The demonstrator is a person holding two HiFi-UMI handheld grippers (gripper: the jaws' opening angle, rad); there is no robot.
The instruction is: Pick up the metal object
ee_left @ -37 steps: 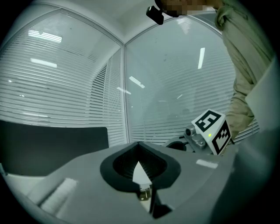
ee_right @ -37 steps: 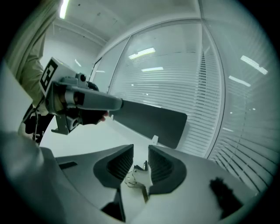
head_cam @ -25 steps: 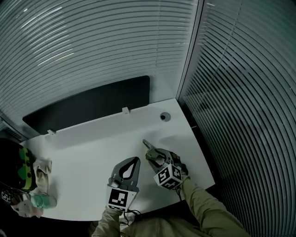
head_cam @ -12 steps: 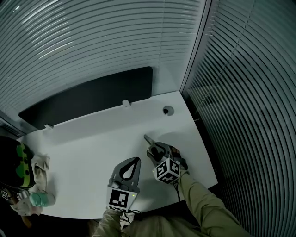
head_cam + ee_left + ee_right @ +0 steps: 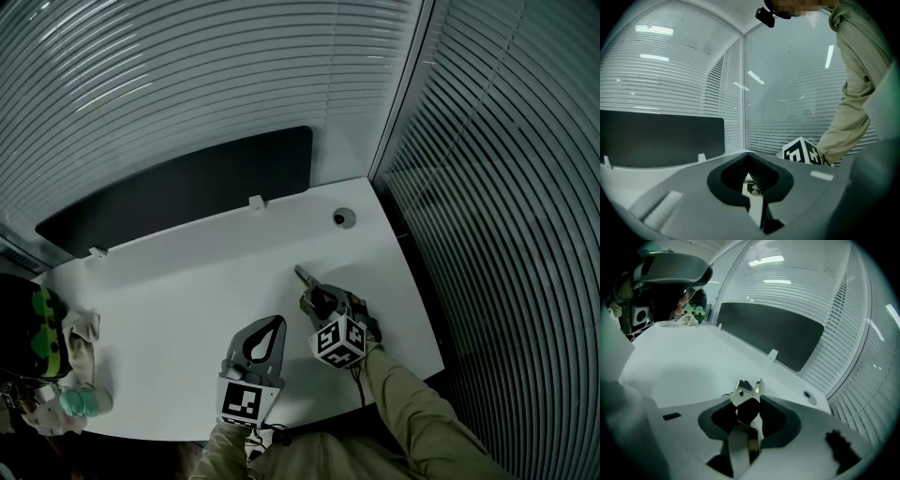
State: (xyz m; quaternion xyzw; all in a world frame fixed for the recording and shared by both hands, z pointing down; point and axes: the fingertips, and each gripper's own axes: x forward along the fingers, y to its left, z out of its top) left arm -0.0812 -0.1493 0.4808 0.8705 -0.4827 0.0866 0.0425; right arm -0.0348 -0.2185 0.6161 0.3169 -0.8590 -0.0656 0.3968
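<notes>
The metal object (image 5: 746, 390), a small shiny clip-like piece, stands between the jaws of my right gripper (image 5: 750, 397). The jaws are closing on it and the pads touch its sides. In the head view its thin tip (image 5: 305, 276) sticks out ahead of the right gripper (image 5: 314, 292), just above the right part of the white desk (image 5: 187, 281). My left gripper (image 5: 276, 322) hovers near the desk's front edge, left of the right one. In the left gripper view its jaws (image 5: 748, 157) are shut with nothing between them.
A black panel (image 5: 178, 192) runs along the desk's back edge, with a small white bracket (image 5: 255, 202) in front of it. A round cable grommet (image 5: 344, 217) sits at the far right corner. A cloth (image 5: 82, 339) and a greenish bottle (image 5: 80, 401) lie at the left end. Blind-covered glass walls stand behind and right.
The head view has tilted a little, so the desk sits higher in the picture. Both grippers stay at about the same spots on the desk, with the metal object still in the right jaws.
</notes>
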